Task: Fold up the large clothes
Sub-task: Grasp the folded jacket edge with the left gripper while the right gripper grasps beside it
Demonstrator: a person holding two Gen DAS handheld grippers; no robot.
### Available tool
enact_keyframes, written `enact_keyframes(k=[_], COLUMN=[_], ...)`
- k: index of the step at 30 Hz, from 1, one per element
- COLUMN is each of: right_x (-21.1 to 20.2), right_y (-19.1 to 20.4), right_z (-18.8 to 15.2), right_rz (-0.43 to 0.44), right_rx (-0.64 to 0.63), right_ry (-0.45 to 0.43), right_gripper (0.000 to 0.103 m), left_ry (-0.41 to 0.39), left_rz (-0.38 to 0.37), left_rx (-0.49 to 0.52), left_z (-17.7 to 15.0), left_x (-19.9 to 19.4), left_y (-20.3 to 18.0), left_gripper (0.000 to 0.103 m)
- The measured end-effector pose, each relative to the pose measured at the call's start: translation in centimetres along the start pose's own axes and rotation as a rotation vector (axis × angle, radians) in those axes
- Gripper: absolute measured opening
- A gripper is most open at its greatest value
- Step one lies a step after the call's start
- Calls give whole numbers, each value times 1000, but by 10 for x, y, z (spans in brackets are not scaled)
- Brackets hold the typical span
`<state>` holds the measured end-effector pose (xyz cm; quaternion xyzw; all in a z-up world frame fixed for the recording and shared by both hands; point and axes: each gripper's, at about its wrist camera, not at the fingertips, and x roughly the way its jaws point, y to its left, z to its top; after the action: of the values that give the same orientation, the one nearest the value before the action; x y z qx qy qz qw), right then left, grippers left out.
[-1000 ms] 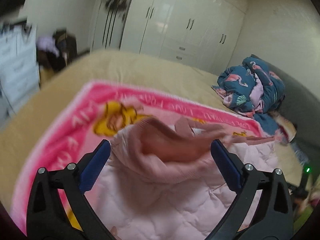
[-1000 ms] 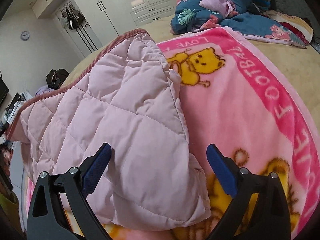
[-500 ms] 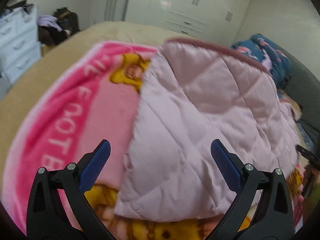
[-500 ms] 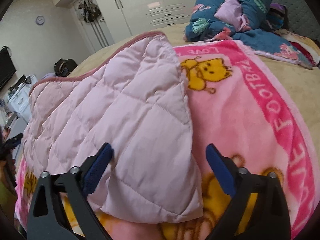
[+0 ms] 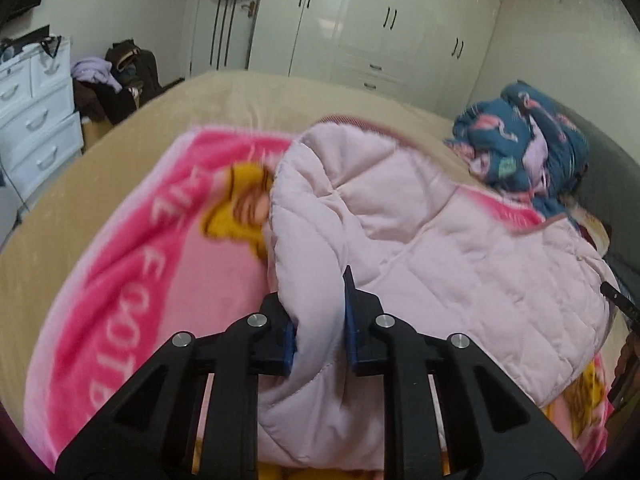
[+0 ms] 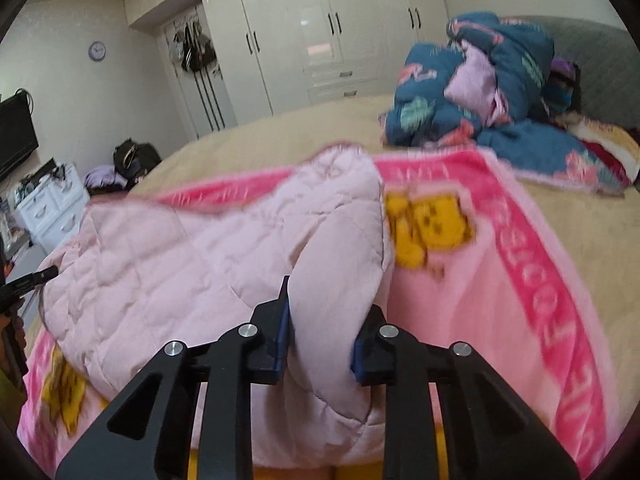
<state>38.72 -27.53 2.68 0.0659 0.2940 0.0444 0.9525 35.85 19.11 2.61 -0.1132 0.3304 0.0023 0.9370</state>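
Observation:
A pale pink quilted jacket [image 5: 420,240] lies across a pink cartoon blanket [image 5: 132,260] on the bed. My left gripper [image 5: 318,312] is shut on the jacket's near left edge, with a thick fold bunched between its blue pads. In the right wrist view the same jacket [image 6: 200,264] stretches to the left, and my right gripper [image 6: 326,320] is shut on its near right edge. The blanket [image 6: 500,280] shows to the right of that grip. A dark pink ribbed trim runs along the jacket's far edge.
A heap of blue flamingo-print bedding [image 5: 532,148] sits at the bed's far right by a grey headboard [image 6: 592,52]. White wardrobes [image 6: 320,32] line the far wall. A white drawer unit [image 5: 32,120] and dark bags [image 5: 128,72] stand left of the bed.
Both grippers stood open over the jacket half a second ago. Each has now shut on a near edge of the jacket, bunching the fabric.

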Motion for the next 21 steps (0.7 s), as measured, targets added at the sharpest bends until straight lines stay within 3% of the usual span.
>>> enact_keyframes(k=[5, 12, 21], right_x=[43, 101, 132], right_y=[2, -11, -17], right_z=[25, 0, -8], right_rz=[-84, -165, -192], right_rx=[-7, 6, 24], right_ry=[28, 130, 183], right_gripper=[22, 22, 26], left_ry=[25, 109, 126], left_rz=[66, 121, 157], left_rx=[11, 14, 32], left_z=[20, 2, 1], left_x=[31, 78, 104], left_y=[-10, 0, 1], left_gripper=[11, 12, 14])
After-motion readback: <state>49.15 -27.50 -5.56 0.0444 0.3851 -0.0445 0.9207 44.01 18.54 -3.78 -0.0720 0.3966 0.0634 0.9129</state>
